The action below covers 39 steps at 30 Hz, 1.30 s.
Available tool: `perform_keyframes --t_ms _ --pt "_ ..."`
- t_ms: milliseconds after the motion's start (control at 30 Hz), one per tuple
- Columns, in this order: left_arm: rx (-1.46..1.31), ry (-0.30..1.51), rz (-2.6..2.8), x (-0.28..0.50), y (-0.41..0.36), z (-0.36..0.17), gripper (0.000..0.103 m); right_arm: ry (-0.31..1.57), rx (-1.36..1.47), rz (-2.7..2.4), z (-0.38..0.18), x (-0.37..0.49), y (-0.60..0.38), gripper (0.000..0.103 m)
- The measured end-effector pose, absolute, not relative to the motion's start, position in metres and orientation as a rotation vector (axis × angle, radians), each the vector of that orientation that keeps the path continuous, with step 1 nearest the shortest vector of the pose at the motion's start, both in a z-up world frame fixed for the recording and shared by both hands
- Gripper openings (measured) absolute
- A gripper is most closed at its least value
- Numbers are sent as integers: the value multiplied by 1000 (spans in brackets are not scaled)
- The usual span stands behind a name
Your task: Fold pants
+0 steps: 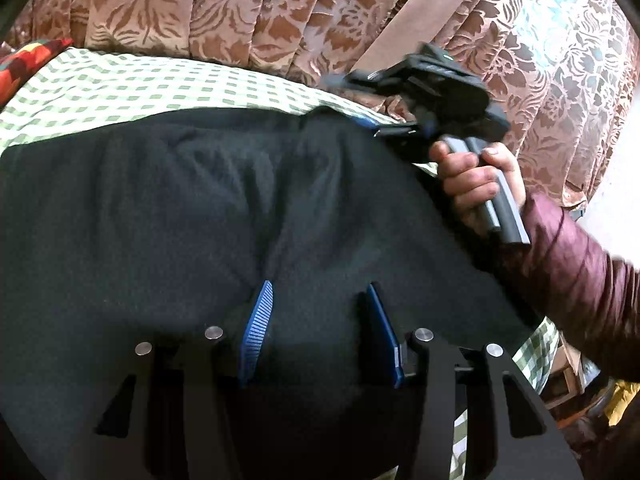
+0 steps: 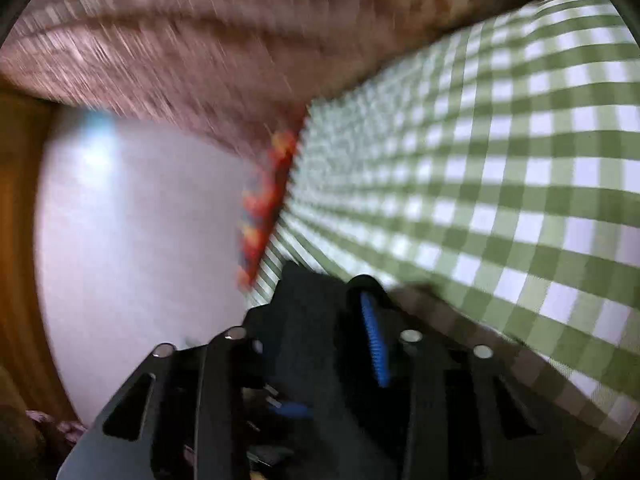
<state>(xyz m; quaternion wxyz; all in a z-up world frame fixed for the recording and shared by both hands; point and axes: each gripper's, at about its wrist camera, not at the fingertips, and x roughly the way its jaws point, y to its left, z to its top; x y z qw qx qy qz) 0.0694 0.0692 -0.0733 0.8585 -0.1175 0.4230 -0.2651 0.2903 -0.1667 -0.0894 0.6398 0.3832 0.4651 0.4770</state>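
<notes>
Dark pants (image 1: 180, 208): spread on checked sheet (image 1: 120, 84). Left gripper (image 1: 320, 332) is clamped on near fold; right gripper (image 2: 320, 320) is closed on far edge.

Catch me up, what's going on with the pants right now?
A person is folding dark pants on a green-checked sheet, a gripper in each hand. The left gripper has pants fabric bunched between its blue pads at the near edge. The right gripper is at the pants' far corner, dark cloth between its fingers; whether it is pinched tight is unclear. The fold looks only partway done.
</notes>
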Motion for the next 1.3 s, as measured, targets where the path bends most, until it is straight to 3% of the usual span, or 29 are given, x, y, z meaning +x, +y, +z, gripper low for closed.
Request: perform_keyframes --t_ms 67,133,167,200,233,267,300,333,400,600,700,767,800,1000,1067,1100,1300 --pt "-235 890 -545 70 67 -75 48 1057 914 1012 -102 291 -172 33" --pt "-218 907 -526 73 63 -73 48 1121 850 932 -115 292 -169 23" --pt "-225 931 -521 76 63 -70 48 1128 825 920 -114 292 -168 24" --pt "-247 953 -521 80 65 -67 48 1131 810 917 -110 291 -169 28" --pt "-266 965 -522 83 67 -64 48 1127 802 931 -106 289 -170 43" --pt "-292 962 -521 88 72 -57 48 1117 802 961 -99 286 -169 50" --pt "-301 940 -515 91 75 -50 48 1097 785 974 -90 281 -171 65" --pt "-306 918 -512 96 78 -44 48 1074 754 945 -81 277 -174 70" --pt "-313 909 -498 107 82 -38 48 1041 744 926 -66 271 -188 68" --pt "-278 926 -373 142 94 -38 48 1008 566 1009 -35 221 -183 39" --pt "-260 952 -288 154 107 -56 47 1063 453 915 -53 210 -160 35" --pt "-293 952 -290 157 116 -69 44 1114 399 779 -75 219 -148 18" --pt "-293 943 -294 156 117 -70 44 1109 342 705 -88 223 -140 0" --pt "-304 926 -286 149 120 -66 44 1055 420 698 -95 219 -148 1" --pt "-337 899 -262 143 130 -56 45 1047 416 700 -83 209 -150 16" --pt "-351 879 -245 138 137 -51 45 1035 418 700 -74 205 -154 30" --pt "-466 803 -121 90 201 -32 45 993 345 744 -39 153 -141 31"
